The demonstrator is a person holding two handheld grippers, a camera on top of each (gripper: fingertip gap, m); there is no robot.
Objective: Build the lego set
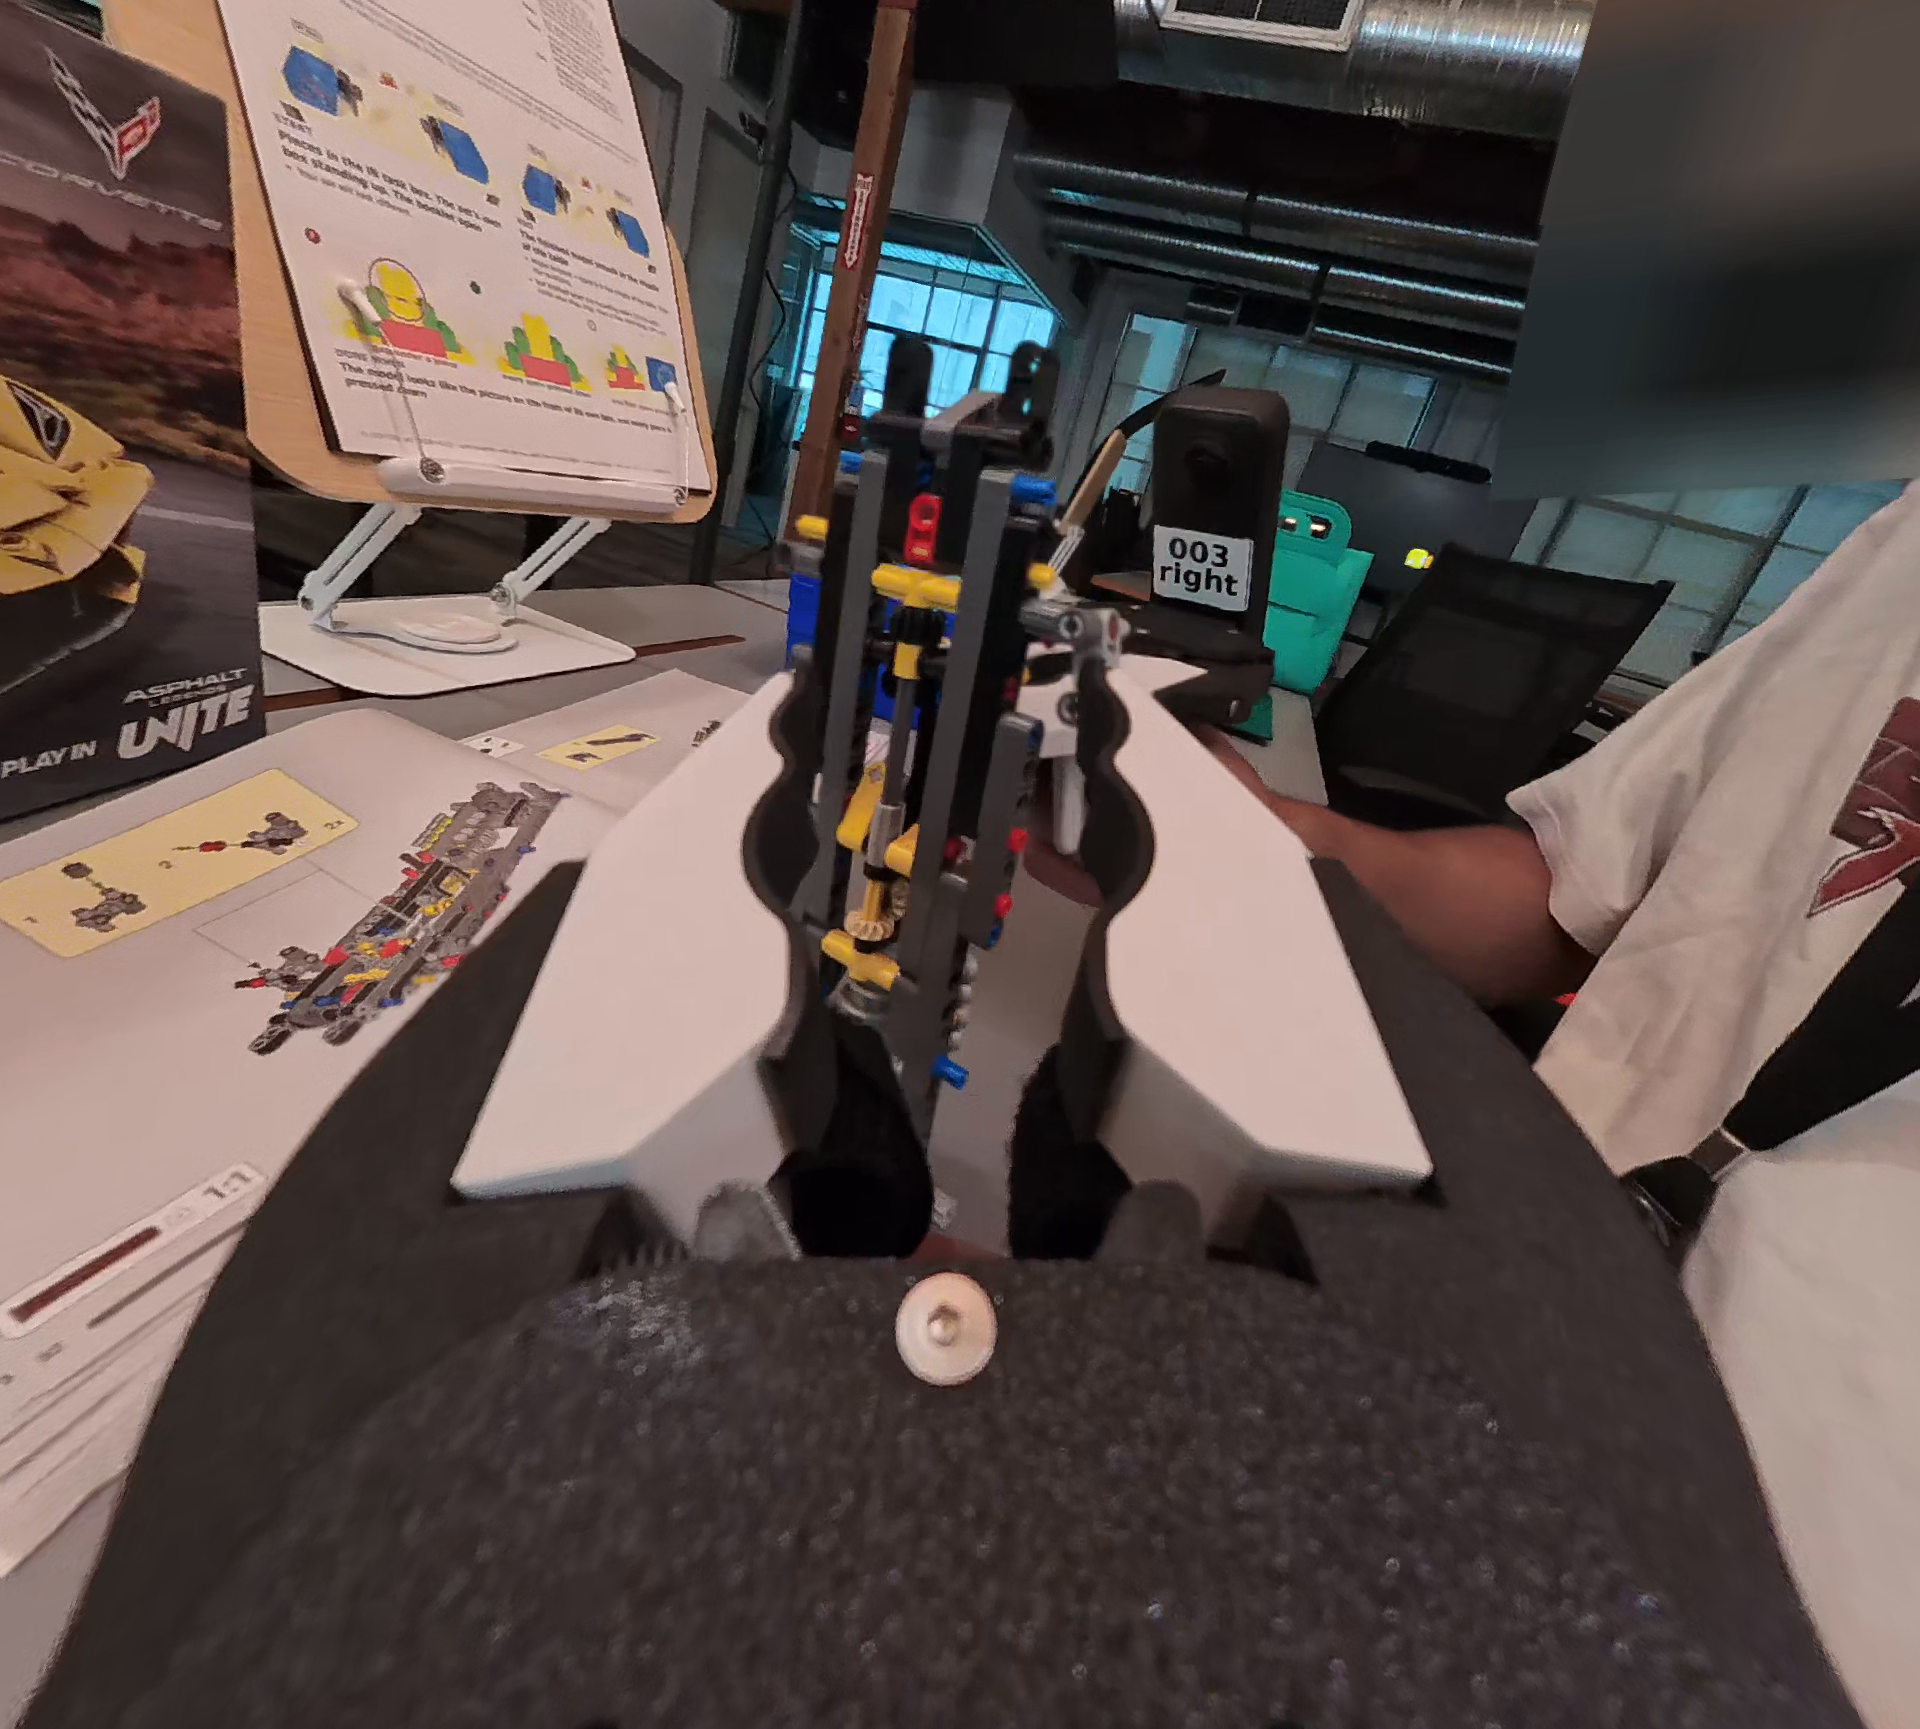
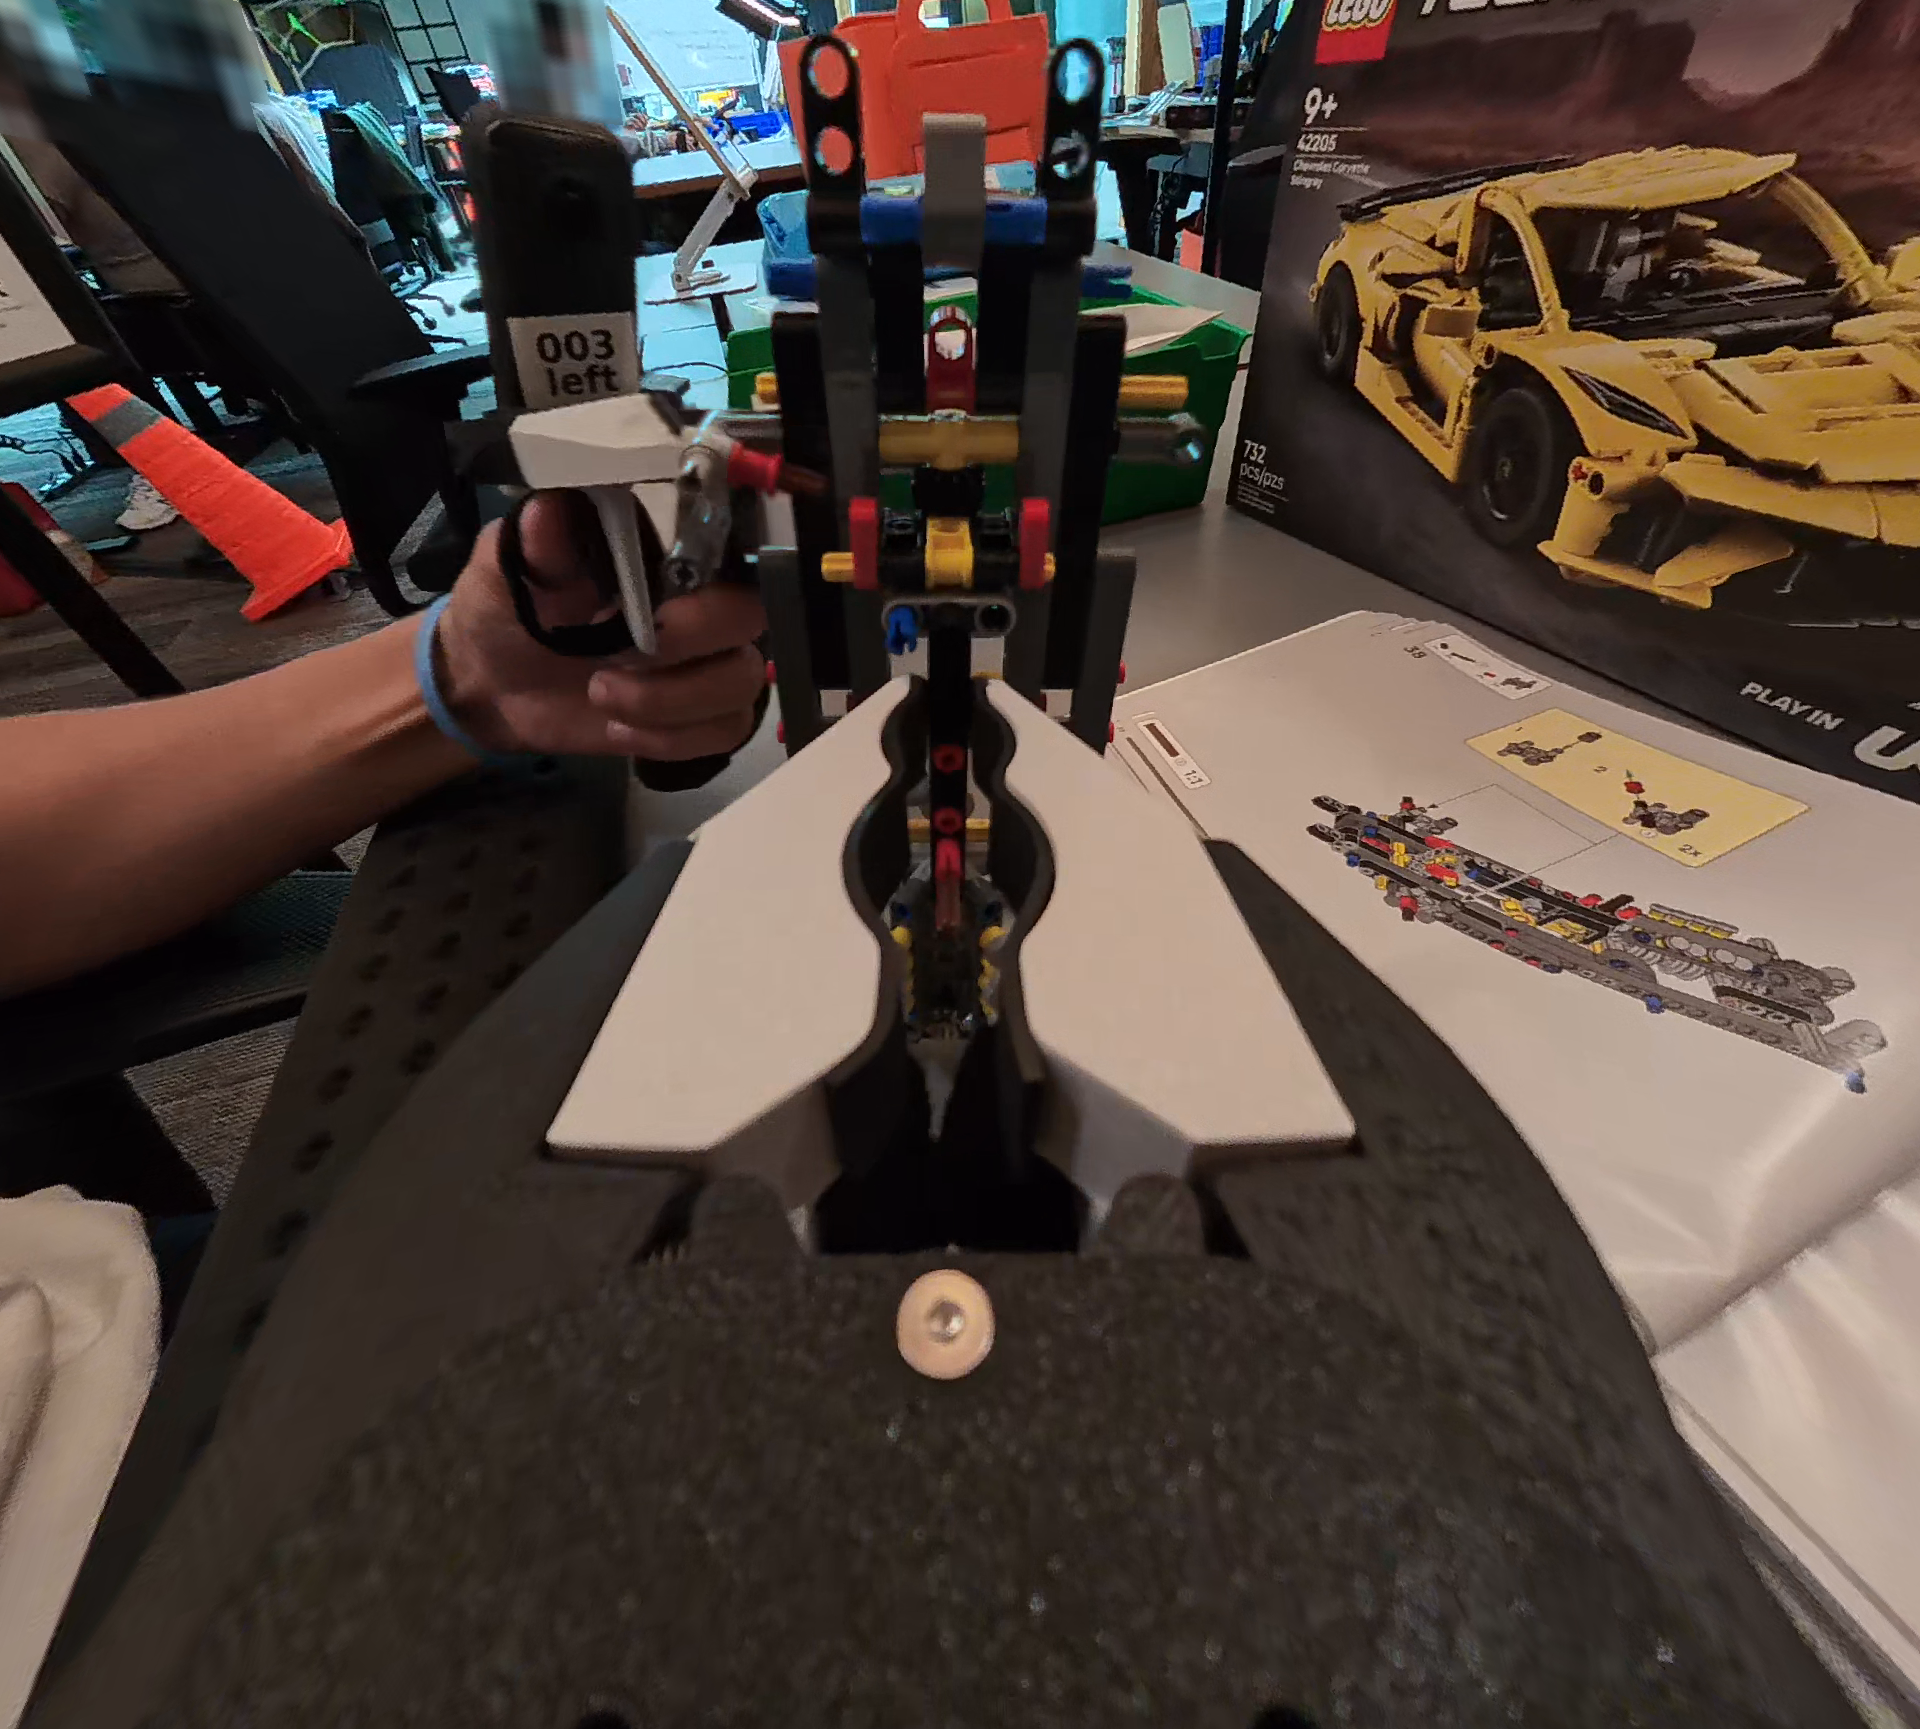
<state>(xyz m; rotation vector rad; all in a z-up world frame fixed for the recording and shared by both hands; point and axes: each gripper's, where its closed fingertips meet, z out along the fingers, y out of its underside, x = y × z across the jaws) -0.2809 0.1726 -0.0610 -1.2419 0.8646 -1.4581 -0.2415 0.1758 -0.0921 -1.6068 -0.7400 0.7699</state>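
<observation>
Printed set box [image 2: 1558, 245] with a yellow car picture stands far right; an open instruction booklet [image 2: 1455, 900] lies near it. White tags mark both gripper bodies. Right gripper [image 2: 948, 744] clamps the upright lego chassis [image 2: 948, 453] from below. Left gripper [image 1: 940, 744], hand level, is clamped on the same chassis, held above the table.

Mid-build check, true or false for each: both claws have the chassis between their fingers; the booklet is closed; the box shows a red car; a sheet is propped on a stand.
1. The left claw and the right claw each have the chassis between their fingers: true.
2. The booklet is closed: false, it lies open.
3. The box pictures a red car: false, the car is yellow.
4. A printed sheet is propped on a stand: true.
</observation>
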